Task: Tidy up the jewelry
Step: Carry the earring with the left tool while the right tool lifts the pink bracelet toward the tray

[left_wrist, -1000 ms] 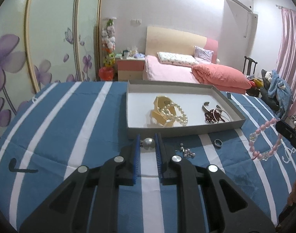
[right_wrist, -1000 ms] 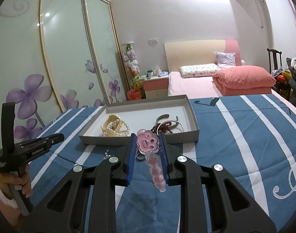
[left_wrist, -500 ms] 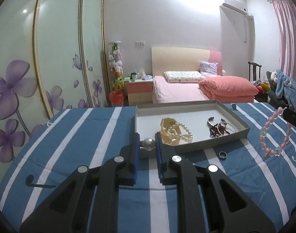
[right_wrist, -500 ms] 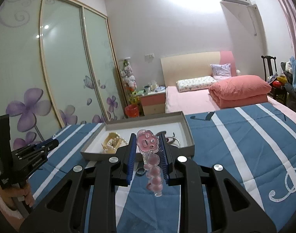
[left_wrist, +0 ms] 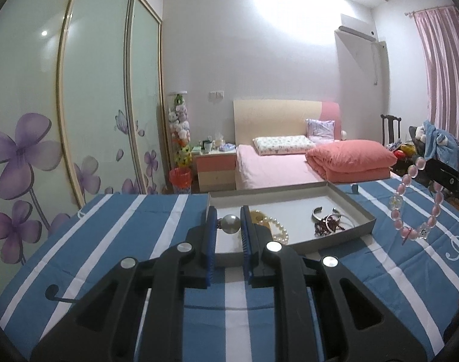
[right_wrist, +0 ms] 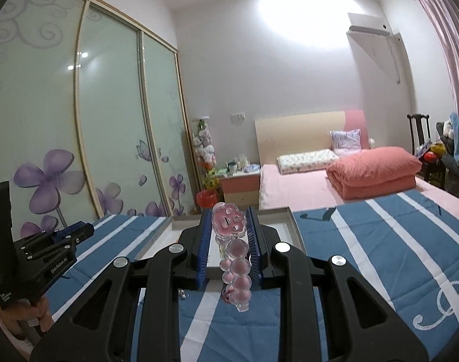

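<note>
A blue bedcover with white stripes fills the foreground of both wrist views, and a shallow grey tray lies on it. Behind stand a pink bed and a sliding wardrobe with purple flowers.

The left gripper is held level above the cover, pointing toward the near left part of the tray. Its blue-padded fingers are clamped on a silver bead, which sits between the tips with a dark bit of beading just beside it on the left. In the right wrist view this same gripper shows at the left edge as a black tool, with the person's left hand wrapped around its handle low in the corner.

The right gripper is raised over the cover and aimed at the tray's near edge. Its fingers are closed on a pink bead bracelet, pinching the flower-shaped pink charm at the tips, while the round beads hang down between the fingers. From the left wrist view the bracelet hangs as an open loop at the right, clear of the cover and to the right of the tray.

Inside the tray rest a pearl strand over a yellowish piece, a silver bangle and a dark red bead cluster.
</note>
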